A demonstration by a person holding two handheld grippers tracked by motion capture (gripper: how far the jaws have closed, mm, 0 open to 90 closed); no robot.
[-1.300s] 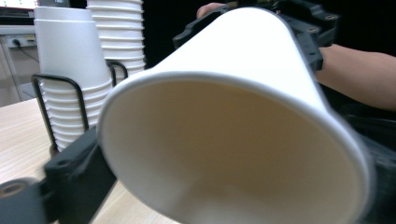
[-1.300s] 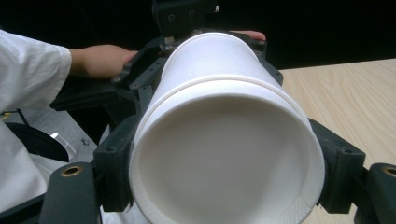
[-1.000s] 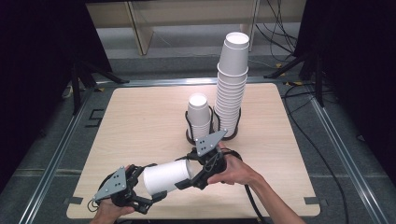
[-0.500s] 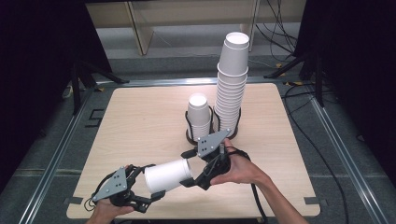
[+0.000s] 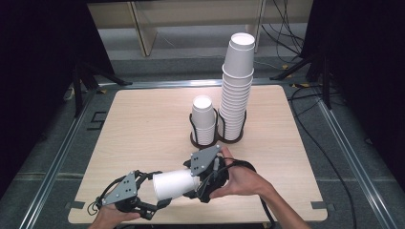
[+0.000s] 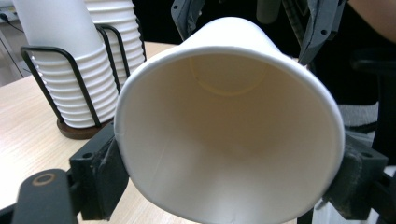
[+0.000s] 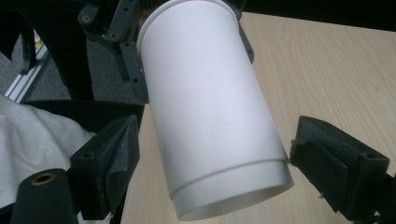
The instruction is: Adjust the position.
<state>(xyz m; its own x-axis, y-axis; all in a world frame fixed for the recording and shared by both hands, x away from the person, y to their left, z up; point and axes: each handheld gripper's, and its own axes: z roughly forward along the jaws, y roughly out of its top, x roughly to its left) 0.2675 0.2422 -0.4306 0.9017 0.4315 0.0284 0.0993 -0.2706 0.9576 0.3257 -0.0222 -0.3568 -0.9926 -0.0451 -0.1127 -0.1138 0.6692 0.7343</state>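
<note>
Soft overhead light falls evenly on the pale counter (image 5: 143, 124) while its surroundings sink into near black, and both gripper views look soft and slightly blurred up close.

Plain white paper cup (image 5: 174, 184), white cup stacks (image 5: 236, 90) in black wire holder (image 5: 217, 129), pale wood-grain table (image 5: 143, 124), black gripper jaws.

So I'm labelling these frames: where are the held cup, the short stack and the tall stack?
held cup (image 5: 174, 184), high view, its side wall.
short stack (image 5: 203, 119), high view, upper cups.
tall stack (image 5: 236, 95), high view, mid-stack rims.
</note>
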